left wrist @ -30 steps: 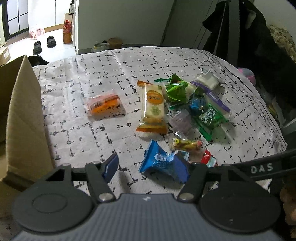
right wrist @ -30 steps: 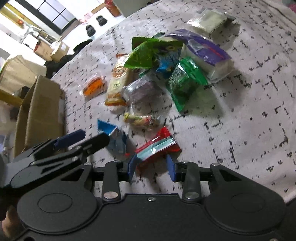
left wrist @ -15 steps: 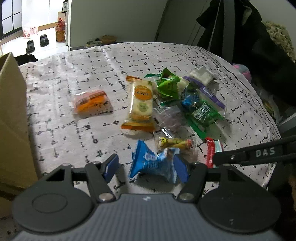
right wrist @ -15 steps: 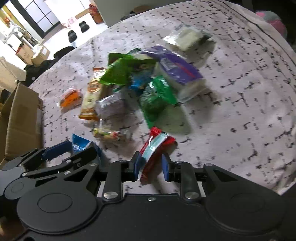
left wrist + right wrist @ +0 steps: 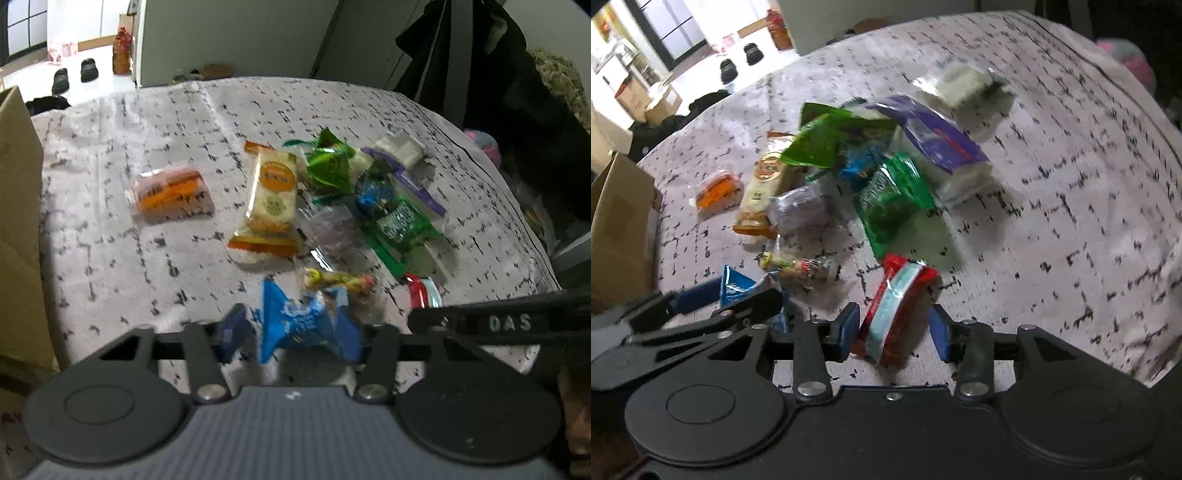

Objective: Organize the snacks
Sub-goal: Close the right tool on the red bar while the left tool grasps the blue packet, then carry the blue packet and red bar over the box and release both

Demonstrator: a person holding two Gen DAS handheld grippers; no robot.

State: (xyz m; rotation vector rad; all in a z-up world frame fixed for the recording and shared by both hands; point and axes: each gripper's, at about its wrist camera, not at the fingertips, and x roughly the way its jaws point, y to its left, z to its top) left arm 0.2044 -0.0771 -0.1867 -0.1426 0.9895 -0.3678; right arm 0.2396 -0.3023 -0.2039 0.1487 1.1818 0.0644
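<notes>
The left gripper (image 5: pixel 291 332) sat low over the near edge of the patterned tablecloth (image 5: pixel 110 258), its blue-padded jaws spread with the blue snack packet (image 5: pixel 303 325) lying between them; the left pad stood just off the wrapper's corner, and the blur made it impossible to tell whether the right pad touched it. The right gripper (image 5: pixel 894 332) was just to the right, its jaws also spread, straddling the red snack packet (image 5: pixel 892 306), whose near end lay between the pads with a clear gap on the right side. Just beyond the blue packet lay a small clear-wrapped yellow candy (image 5: pixel 340 282). Farther out, the rest of the snacks sat in a loose cluster: a long cream and orange cracker pack (image 5: pixel 271 201), a bright green pouch (image 5: pixel 330 166), a dark green packet (image 5: pixel 400 225), a clear purplish bag (image 5: pixel 328 229), a purple and white pack (image 5: pixel 942 147) and a white wrapped item (image 5: pixel 964 83) at the far right. An orange wrapped snack (image 5: pixel 171 192) lay apart on the left. A cardboard box (image 5: pixel 18 221) stood at the left edge of the table, and dark clothing (image 5: pixel 461 55) hung at the far right.
</notes>
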